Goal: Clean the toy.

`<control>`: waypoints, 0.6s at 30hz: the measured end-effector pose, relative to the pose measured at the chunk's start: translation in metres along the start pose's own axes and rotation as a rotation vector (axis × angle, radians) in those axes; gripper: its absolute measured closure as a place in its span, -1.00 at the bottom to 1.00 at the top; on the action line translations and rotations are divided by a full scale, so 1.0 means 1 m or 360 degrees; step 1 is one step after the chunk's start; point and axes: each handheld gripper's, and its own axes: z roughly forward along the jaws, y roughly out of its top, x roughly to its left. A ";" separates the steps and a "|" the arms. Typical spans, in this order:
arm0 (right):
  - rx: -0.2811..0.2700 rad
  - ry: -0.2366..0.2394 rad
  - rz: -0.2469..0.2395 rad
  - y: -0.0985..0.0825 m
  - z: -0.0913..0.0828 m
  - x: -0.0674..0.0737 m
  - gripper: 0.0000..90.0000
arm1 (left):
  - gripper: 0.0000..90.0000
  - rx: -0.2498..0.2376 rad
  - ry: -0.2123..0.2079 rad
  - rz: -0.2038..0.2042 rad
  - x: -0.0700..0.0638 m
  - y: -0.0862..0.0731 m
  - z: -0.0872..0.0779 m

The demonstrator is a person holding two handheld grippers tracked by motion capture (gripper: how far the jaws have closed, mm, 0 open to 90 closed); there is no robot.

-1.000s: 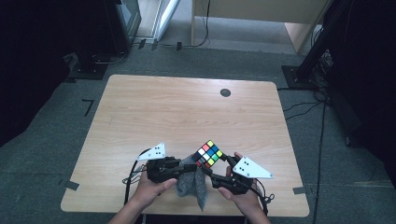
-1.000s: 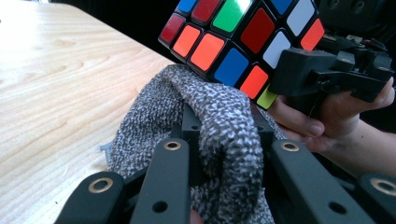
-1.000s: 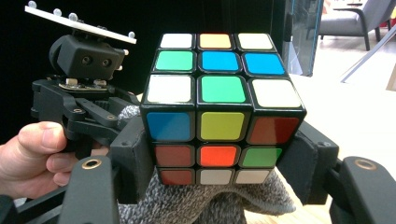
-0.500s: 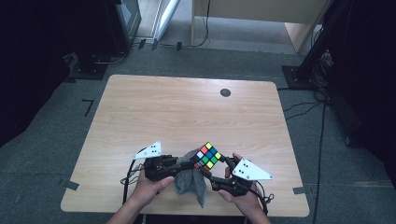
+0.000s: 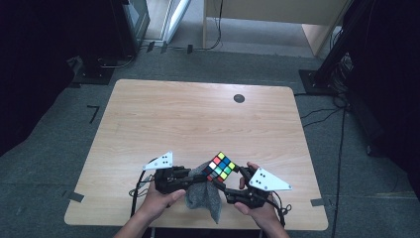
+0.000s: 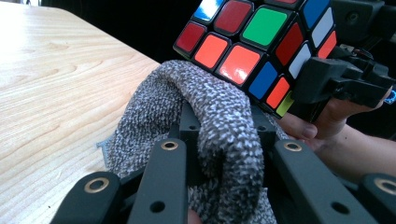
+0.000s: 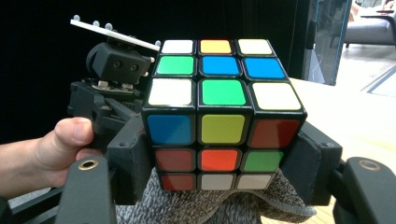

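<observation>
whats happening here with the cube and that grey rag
A person at a wooden table works with a gripper in each hand. The right gripper is clamped on a scrambled puzzle cube, holding it up off the table. The left gripper is shut on a bunched grey cloth, which presses against the cube's underside. It looks like the cube is being wiped.

left hand-held gripper (image 5: 194,179): jaws clamped | right hand-held gripper (image 5: 229,184): jaws gripping | both hands low, facing inward

Glossy plastic cube (image 7: 219,116); nubbly knitted grey cloth (image 6: 219,126); matt wood table (image 5: 198,124).
</observation>
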 end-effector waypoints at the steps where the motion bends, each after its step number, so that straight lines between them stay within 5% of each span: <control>1: -0.0002 -0.0001 0.0002 0.000 0.000 0.000 -0.28 | 0.66 0.0001 -0.0003 -0.0001 0.000 0.000 0.000; 8: -0.0017 0.0007 0.0048 0.000 -0.001 -0.003 -0.27 | 0.66 0.0014 -0.0015 0.0001 -0.001 -0.001 0.001; 13: -0.0046 -0.0036 0.0079 0.000 -0.001 -0.002 -0.25 | 0.66 0.0074 -0.0086 0.0012 -0.007 -0.004 0.011; 18: -0.0037 -0.0083 0.0054 -0.001 -0.001 -0.001 -0.24 | 0.67 0.0082 -0.0048 0.0068 -0.011 -0.004 0.013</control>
